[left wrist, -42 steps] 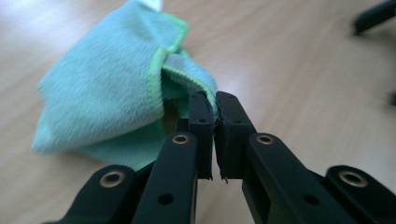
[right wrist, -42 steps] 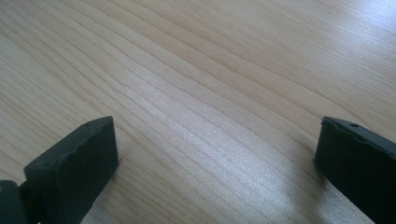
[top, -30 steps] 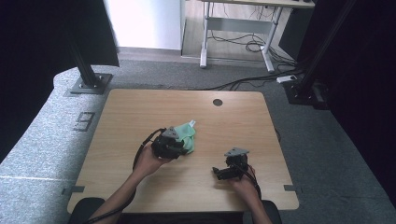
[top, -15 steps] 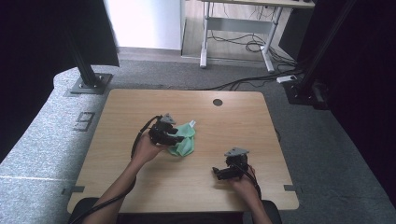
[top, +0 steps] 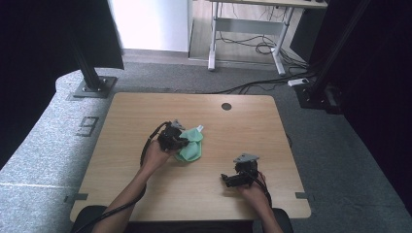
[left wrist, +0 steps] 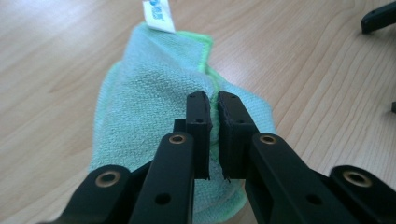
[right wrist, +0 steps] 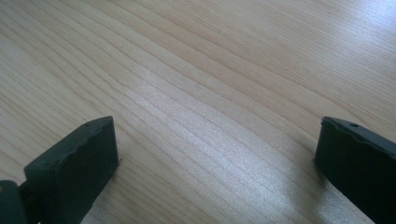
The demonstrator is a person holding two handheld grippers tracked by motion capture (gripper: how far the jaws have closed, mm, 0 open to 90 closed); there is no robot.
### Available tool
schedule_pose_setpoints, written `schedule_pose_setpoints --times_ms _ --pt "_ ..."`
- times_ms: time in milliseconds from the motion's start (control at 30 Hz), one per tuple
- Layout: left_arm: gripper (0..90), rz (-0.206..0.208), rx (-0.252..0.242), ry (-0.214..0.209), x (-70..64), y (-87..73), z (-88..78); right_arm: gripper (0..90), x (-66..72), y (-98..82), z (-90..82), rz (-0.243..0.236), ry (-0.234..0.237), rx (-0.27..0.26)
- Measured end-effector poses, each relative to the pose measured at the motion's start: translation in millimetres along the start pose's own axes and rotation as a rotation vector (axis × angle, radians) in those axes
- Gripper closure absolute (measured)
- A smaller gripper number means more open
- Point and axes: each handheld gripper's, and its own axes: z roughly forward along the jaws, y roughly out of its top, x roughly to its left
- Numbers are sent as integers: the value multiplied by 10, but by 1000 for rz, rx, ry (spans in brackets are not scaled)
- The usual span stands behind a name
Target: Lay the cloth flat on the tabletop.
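Green microfibre cloth [top: 190, 146], crumpled into a loose heap, lies on the pale wooden tabletop [top: 126, 119] a little left of centre in the high view. A small white label [left wrist: 158, 14] sticks out from the far edge of the cloth in the left gripper view. The left tool [top: 179, 141] rests at the near left side of the cloth, held in the person's left hand [top: 156, 156], whose forearm enters from the bottom edge of the high view. In the left gripper view the two black jaws of the left tool [left wrist: 214, 116] have just been closing and now stand almost together, with a raised fold of the cloth [left wrist: 149, 102] pinched in the narrow gap between the pads; the rest of the cloth spreads flat beneath and beyond them.

The right tool [top: 228, 179] sits on the tabletop near the front right, well apart from the cloth, gripped by the right hand [top: 255, 191] and pointing leftward in the high view. A grey three-cornered plate [top: 246, 158] tops it. In the right gripper view its jaws stand wide apart over bare wood grain [right wrist: 210, 93], with nothing between them.

A round dark cable hole [top: 226, 106] marks the far side of the tabletop. Grey carpet [top: 58, 131] surrounds the table.
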Motion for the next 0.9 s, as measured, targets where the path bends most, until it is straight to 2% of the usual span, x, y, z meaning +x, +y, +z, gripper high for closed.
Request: schedule_pose_setpoints --times_ms 33,67,167,267,333,433,467,500,533,567,633,767,867,900 --pt "843 -3 -21 6 2 12 -53 0 3 0 -1 3 -1 1" --pt "844 -3 -21 6 2 12 -53 0 4 0 -1 4 -2 1" --pt "846 -13 -55 -8 -1 32 -129 23 21 21 -4 9 1 12" --pt "846 -18 -67 -31 -18 46 -136 140 35 91 -17 14 71 16" --pt "846 -15 -71 -38 -27 51 -131 134 60 151 -15 36 112 -1" --pt "845 -19 -81 -65 -72 81 -103 125 138 248 12 21 156 -7" --pt "845 -19 -81 -65 -72 81 -103 125 138 248 12 21 156 -7" --pt "845 -21 -85 -74 -86 95 -85 120 214 318 45 13 188 -14" --pt "845 -21 -85 -74 -86 95 -85 120 214 318 45 13 188 -14" --pt "844 -21 -82 -77 -94 108 -70 121 314 410 92 -8 232 -20" --pt "844 -22 -84 -79 -96 112 -60 132 405 493 124 -26 252 -19" --pt "844 -25 -78 -82 -101 123 -33 175 577 693 192 -47 285 -54" --pt "844 -25 -75 -83 -101 125 -30 207 629 781 223 -52 295 -69" --pt "844 -28 -76 -87 -99 125 -28 250 665 862 260 -48 303 -86"
